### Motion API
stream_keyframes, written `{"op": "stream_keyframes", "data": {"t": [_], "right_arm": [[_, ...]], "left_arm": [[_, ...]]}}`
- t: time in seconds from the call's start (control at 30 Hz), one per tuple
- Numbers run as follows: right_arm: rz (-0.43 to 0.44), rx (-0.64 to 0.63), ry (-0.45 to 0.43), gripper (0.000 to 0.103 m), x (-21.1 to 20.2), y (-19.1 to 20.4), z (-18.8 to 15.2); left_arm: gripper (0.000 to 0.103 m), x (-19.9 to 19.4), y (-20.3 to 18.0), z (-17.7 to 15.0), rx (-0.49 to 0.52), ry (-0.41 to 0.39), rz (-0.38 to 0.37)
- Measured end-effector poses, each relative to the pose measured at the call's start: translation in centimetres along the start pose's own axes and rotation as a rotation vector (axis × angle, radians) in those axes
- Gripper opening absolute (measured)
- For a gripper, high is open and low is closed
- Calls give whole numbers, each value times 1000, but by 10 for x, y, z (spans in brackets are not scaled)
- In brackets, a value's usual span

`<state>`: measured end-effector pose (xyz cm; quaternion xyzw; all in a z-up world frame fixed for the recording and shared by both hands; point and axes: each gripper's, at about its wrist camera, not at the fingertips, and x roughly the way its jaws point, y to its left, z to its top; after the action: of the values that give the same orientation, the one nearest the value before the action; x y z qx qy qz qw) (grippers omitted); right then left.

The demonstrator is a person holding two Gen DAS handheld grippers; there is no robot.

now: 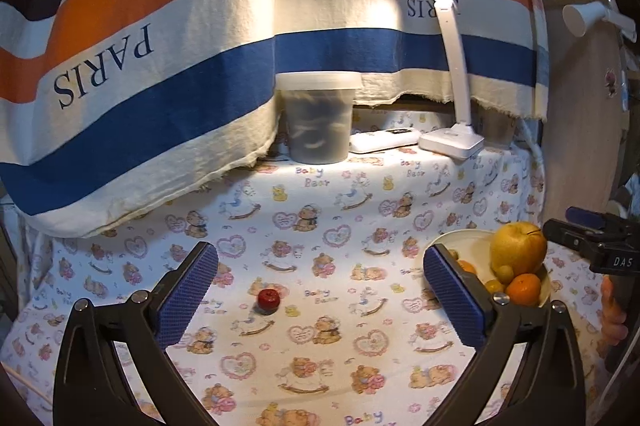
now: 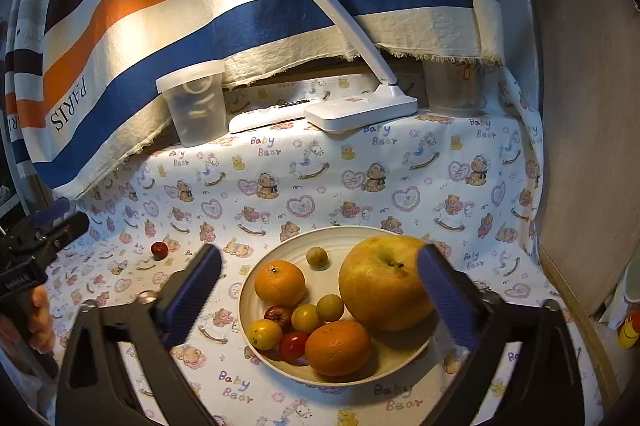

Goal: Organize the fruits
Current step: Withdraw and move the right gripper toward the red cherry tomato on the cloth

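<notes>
A cream plate [image 2: 243, 310] holds a large yellow apple [image 2: 384, 282], two oranges [image 2: 280, 282] and several small yellow and red fruits [image 2: 306, 317]. My right gripper [image 2: 320, 258] hovers over the plate, open, with nothing between its blue pads. One small red fruit [image 1: 268, 300] lies alone on the bear-print cloth, left of the plate [image 1: 456, 238]. My left gripper [image 1: 322, 262] stands open above the cloth, and the red fruit lies below and between its fingers, untouched. The same red fruit [image 2: 159, 250] shows in the right wrist view, near the left gripper's tip [image 2: 48, 226].
At the back stand a lidded plastic tub [image 1: 318, 122], a white remote [image 1: 384, 140] and a lit desk lamp [image 1: 452, 142]. A striped PARIS cloth [image 1: 140, 66] hangs over the back and left. A wooden panel [image 2: 580, 146] borders the right side.
</notes>
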<state>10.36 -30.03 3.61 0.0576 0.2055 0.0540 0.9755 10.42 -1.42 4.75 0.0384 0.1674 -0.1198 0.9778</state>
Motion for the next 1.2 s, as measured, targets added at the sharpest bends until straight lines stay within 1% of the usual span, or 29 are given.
{"op": "stream_keyframes", "data": {"t": [0.07,0.17,0.23,0.3,0.37,0.43,0.6,0.63,0.67,0.77,0.9,0.97,1.1,1.13,1.2], "right_arm": [[-7,-7,4,101,2,1,-1],[-11,-13,15,101,4,3,-3],[-48,-6,39,101,7,6,-2],[-86,3,71,101,12,13,1],[-44,0,90,101,15,22,3],[-28,-19,119,101,20,34,7],[-14,-66,118,101,31,72,19],[-9,-73,127,101,36,80,20],[3,-76,144,101,43,89,21],[50,-68,197,101,63,112,20],[99,-74,266,101,91,142,14],[127,-78,299,101,105,157,11],[144,-99,350,101,130,181,7],[148,-103,358,100,136,186,7],[155,-112,382,92,149,197,6]], "left_arm": [[102,0,2,0,0,7,20],[102,3,6,-1,-7,40,33],[102,8,11,-2,-27,62,41],[102,15,20,-5,-68,96,46],[102,23,28,-9,-96,134,40],[102,33,36,-13,-111,181,46],[102,53,62,-23,-186,286,59],[99,55,66,-24,-201,299,57],[96,56,71,-25,-213,309,55],[94,58,83,-26,-229,324,92],[93,60,102,-27,-247,340,119],[90,64,114,-30,-270,358,133],[88,72,129,-37,-299,405,154],[86,74,131,-37,-302,412,162],[84,75,137,-39,-322,430,180]]}}
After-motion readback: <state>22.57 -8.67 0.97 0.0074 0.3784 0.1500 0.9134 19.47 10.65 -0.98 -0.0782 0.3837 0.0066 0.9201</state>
